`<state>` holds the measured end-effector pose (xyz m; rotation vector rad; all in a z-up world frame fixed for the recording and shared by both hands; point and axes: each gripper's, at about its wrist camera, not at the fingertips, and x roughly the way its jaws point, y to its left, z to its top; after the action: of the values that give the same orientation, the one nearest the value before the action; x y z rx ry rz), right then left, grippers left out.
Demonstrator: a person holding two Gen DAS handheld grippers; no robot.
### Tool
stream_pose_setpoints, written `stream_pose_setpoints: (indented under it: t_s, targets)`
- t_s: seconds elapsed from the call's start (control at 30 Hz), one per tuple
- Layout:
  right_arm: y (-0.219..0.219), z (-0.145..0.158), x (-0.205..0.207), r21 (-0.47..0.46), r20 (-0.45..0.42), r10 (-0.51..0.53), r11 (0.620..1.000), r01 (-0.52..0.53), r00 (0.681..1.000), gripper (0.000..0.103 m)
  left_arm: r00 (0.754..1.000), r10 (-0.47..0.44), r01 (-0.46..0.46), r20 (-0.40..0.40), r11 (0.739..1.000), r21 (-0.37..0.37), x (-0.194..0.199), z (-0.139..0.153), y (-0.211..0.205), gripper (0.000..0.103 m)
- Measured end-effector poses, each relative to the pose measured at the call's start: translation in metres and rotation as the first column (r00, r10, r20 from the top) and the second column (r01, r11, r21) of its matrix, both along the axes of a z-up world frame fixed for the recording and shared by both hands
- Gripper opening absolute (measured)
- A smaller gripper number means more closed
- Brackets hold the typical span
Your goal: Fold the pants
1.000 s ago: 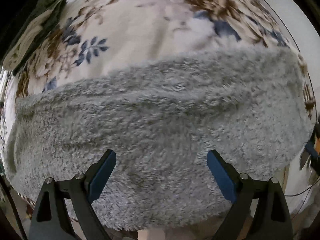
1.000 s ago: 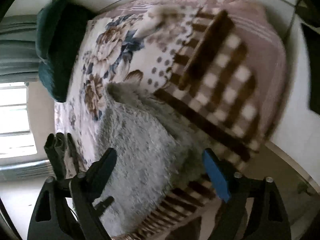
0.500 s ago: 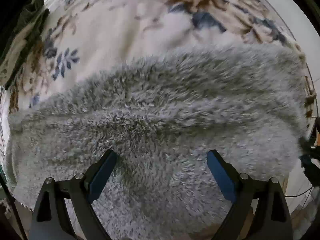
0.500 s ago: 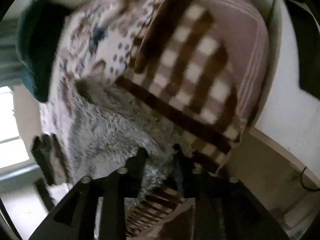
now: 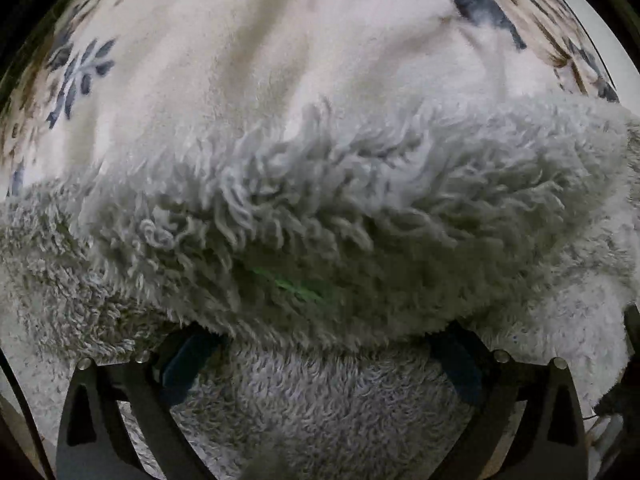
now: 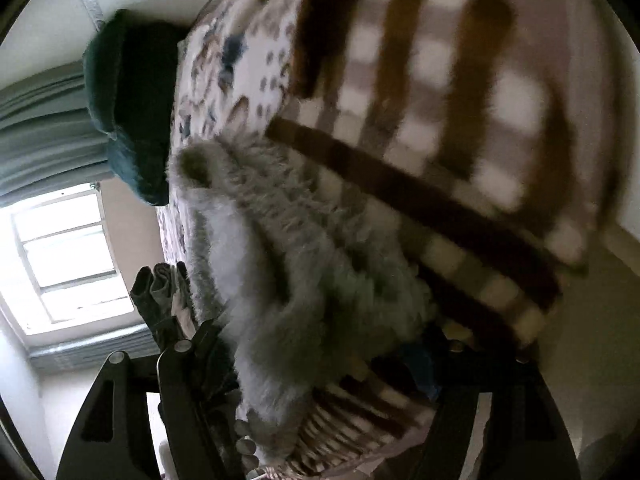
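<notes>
Checked blanket (image 6: pixel 440 92) and window (image 6: pixel 68 256) in right wrist view only.

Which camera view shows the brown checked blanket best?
The right wrist view: the brown checked blanket fills its upper right, blurred, beside the grey fluffy pants. The left wrist view shows none of it, only pants and floral bedding.

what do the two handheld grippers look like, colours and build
Both look alike: the left gripper and right gripper have black angular finger frames with triangular cut-outs and small silver screw heads, and blue pads on the inner faces of the fingers. No cables, markings or sleeves are visible.
</notes>
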<state>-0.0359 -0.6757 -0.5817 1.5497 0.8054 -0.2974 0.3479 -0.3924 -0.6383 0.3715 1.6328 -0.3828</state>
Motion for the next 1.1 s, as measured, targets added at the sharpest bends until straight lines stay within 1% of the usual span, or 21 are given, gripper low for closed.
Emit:
stream_pose_setpoints:
  t_s: [0.07,0.1,0.2,0.27,0.37,0.43,0.47,0.5,0.53,0.57,0.6,0.63,0.7,0.8,0.83,0.87,0.9,0.93,1.0,1.07,1.1]
  targets:
    - [-0.002,-0.008,0.007,0.021,0.036,-0.023,1.0,0.022,0.999,0.077,1.0,-0.006,0.007,-0.03,1.0,0.027,0.004,-0.003,-0.013,0.103]
    - [-0.003,-0.009,0.01,0.03,0.064,-0.042,0.999,0.04,0.997,0.077,0.999,-0.006,0.007,-0.034,1.0,0.027,0.006,-0.001,-0.014,0.103]
    - [-0.004,0.0,0.016,0.034,0.187,-0.076,0.997,0.071,0.979,0.077,1.0,0.015,-0.015,-0.004,1.0,-0.009,0.013,0.011,-0.017,0.103]
    - [-0.001,0.002,0.023,0.03,0.222,-0.065,0.998,0.06,0.973,0.077,1.0,0.006,-0.006,0.023,1.0,-0.017,0.013,0.016,-0.017,0.103]
    - [0.008,-0.01,0.042,0.026,0.178,-0.03,0.999,0.026,0.984,0.077,0.998,-0.011,0.012,0.058,1.0,-0.008,0.011,0.021,-0.018,0.103]
    - [0.011,-0.022,0.056,0.037,0.151,-0.036,0.999,0.031,0.988,0.077,0.997,-0.015,0.016,0.07,1.0,-0.006,0.013,0.023,-0.018,0.103]
    - [0.012,-0.024,0.061,0.031,0.147,-0.051,0.998,0.047,0.988,0.072,0.997,-0.015,0.015,0.072,1.0,-0.008,0.009,0.024,-0.015,0.103]
    - [0.012,-0.023,0.065,0.011,0.137,-0.058,0.998,0.057,0.989,0.061,0.997,-0.012,0.013,0.074,1.0,-0.014,0.009,0.028,-0.013,0.103]
    - [0.012,-0.021,0.069,-0.02,0.109,-0.063,0.998,0.065,0.992,0.021,0.997,-0.007,0.009,0.08,1.0,-0.021,0.009,0.033,-0.011,0.103]
    - [0.011,-0.019,0.069,-0.021,0.102,-0.087,0.996,0.089,0.991,0.017,0.996,-0.003,0.005,0.089,1.0,-0.028,0.007,0.039,-0.01,0.103]
    - [0.01,-0.017,0.066,-0.018,0.105,-0.125,0.992,0.127,0.987,0.017,0.995,-0.001,0.004,0.099,0.999,-0.034,0.009,0.046,-0.006,0.103]
    - [0.009,-0.011,0.064,-0.03,0.101,-0.159,0.986,0.163,0.982,0.017,0.994,0.002,0.002,0.108,0.999,-0.038,-0.006,0.053,0.004,0.103]
    - [0.009,-0.001,0.061,-0.037,0.102,-0.184,0.981,0.189,0.978,0.017,0.992,0.018,-0.012,0.129,0.999,-0.05,0.001,0.065,0.015,0.103]
    - [0.018,0.018,0.07,-0.074,0.097,-0.146,0.985,0.154,0.985,0.017,0.987,0.062,-0.054,0.151,0.997,-0.06,0.01,0.085,0.043,0.103]
    - [0.023,0.03,0.079,-0.111,0.093,-0.115,0.986,0.126,0.989,0.017,0.984,0.079,-0.069,0.159,0.995,-0.065,-0.015,0.091,0.057,0.103]
    - [0.025,0.039,0.085,-0.142,0.088,-0.092,0.984,0.104,0.992,0.017,0.982,0.097,-0.086,0.163,0.994,-0.071,-0.009,0.097,0.069,0.103]
    - [0.031,0.054,0.096,-0.2,0.078,-0.049,0.978,0.063,0.996,0.017,0.979,0.119,-0.107,0.165,0.991,-0.077,0.008,0.103,0.087,0.103]
    - [0.037,0.066,0.105,-0.243,0.071,-0.02,0.969,0.037,0.997,0.017,0.976,0.136,-0.124,0.167,0.989,-0.08,0.008,0.107,0.101,0.103]
    - [0.056,0.094,0.124,-0.326,0.057,0.035,0.945,-0.014,0.998,0.017,0.97,0.174,-0.161,0.168,0.983,-0.089,0.009,0.114,0.122,0.103]
    - [0.074,0.123,0.145,-0.409,0.034,0.085,0.91,-0.064,0.996,0.017,0.964,0.206,-0.192,0.17,0.977,-0.097,0.006,0.124,0.139,0.103]
    - [0.089,0.136,0.158,-0.446,0.019,0.114,0.89,-0.093,0.993,0.017,0.958,0.229,-0.214,0.174,0.972,-0.101,0.005,0.128,0.157,0.103]
